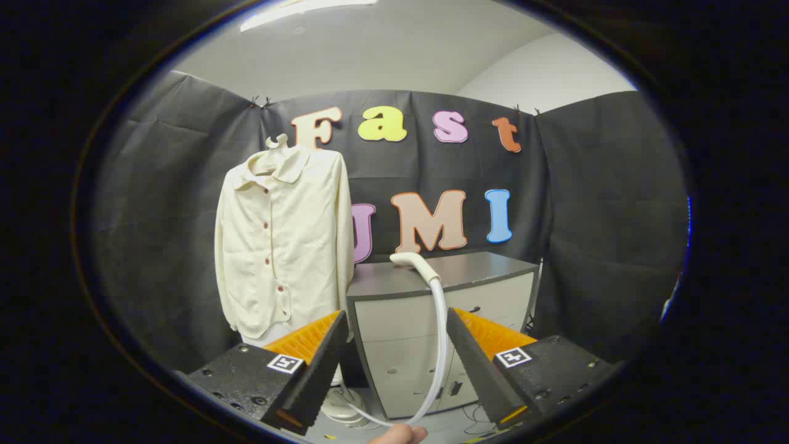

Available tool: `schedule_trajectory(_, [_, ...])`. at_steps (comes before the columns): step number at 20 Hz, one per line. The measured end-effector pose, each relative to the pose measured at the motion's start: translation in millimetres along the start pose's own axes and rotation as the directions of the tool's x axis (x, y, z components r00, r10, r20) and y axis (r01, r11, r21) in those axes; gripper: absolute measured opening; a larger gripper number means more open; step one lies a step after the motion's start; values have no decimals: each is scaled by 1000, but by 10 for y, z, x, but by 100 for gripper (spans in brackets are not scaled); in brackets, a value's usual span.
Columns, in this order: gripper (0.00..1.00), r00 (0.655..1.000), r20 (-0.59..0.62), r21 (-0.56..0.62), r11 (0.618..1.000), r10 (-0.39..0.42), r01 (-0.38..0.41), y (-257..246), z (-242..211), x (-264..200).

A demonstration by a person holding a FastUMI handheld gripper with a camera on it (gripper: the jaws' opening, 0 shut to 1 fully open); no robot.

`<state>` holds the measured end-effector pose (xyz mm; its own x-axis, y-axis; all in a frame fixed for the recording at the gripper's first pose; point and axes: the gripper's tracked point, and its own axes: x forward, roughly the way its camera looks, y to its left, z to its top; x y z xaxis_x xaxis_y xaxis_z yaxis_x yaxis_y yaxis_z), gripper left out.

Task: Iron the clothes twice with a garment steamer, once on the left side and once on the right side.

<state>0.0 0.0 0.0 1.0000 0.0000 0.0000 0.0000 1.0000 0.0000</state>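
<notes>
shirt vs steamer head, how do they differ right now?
The shirt hangs upright on a hanger beside the cabinet; the steamer head lies on the cabinet's top. The shirt is wide and wrinkled with dark buttons; the steamer head is small and smooth, trailing a hose. Both are pale, beyond the open claw.

Black cloth walls (585, 197) close the booth beyond the fingers. A grey cabinet (431, 308) stands just ahead. Above are a white ceiling (382, 55) and a lit lamp (302, 11).
</notes>
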Motion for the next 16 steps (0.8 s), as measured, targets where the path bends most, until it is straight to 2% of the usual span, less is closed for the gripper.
schedule_trajectory(16, [98,999,-46,-26,1000,2,-3,101,-57,276])
